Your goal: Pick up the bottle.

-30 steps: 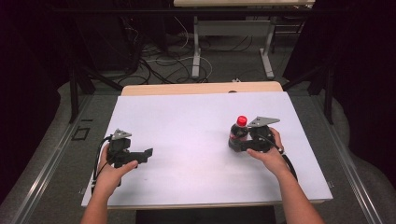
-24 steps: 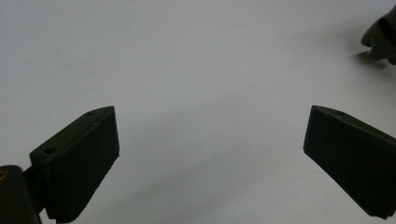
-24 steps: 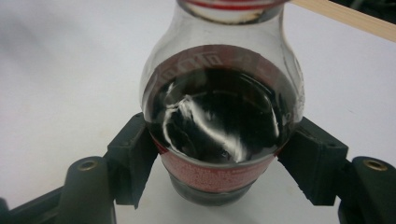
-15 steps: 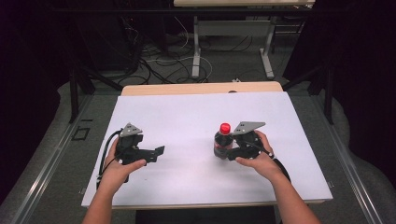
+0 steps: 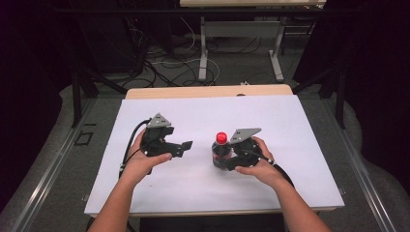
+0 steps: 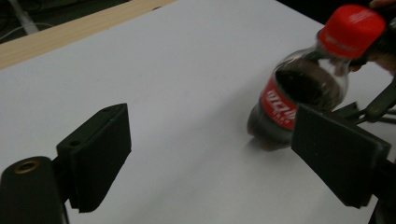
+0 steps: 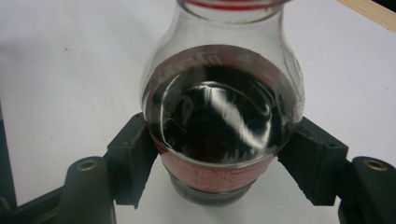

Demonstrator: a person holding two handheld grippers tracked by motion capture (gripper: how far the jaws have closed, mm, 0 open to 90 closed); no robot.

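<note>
A small cola bottle (image 5: 220, 153) with a red cap and red label stands a little right of centre on the white table (image 5: 295, 125). My right gripper (image 5: 223, 161) is shut on its lower body, one jaw on each side of the label. In the right gripper view the dark bottle (image 7: 222, 116) sits between the two pads (image 7: 133, 161). To its left, my left gripper (image 5: 185, 145) is open and points at the bottle across a short gap. In the left gripper view the bottle (image 6: 299, 93) leans in at the right, beyond the open gripper (image 6: 217, 158).
A wooden strip (image 5: 208, 92) runs along the table's far edge. Beyond it the floor holds loose cables (image 5: 169, 58) and the legs of another desk (image 5: 203, 53). White tabletop lies bare around both hands.
Both hands have moved in toward the table's middle. The right gripper has carried the bottle leftward; the left gripper has moved right and a little farther up the table.
</note>
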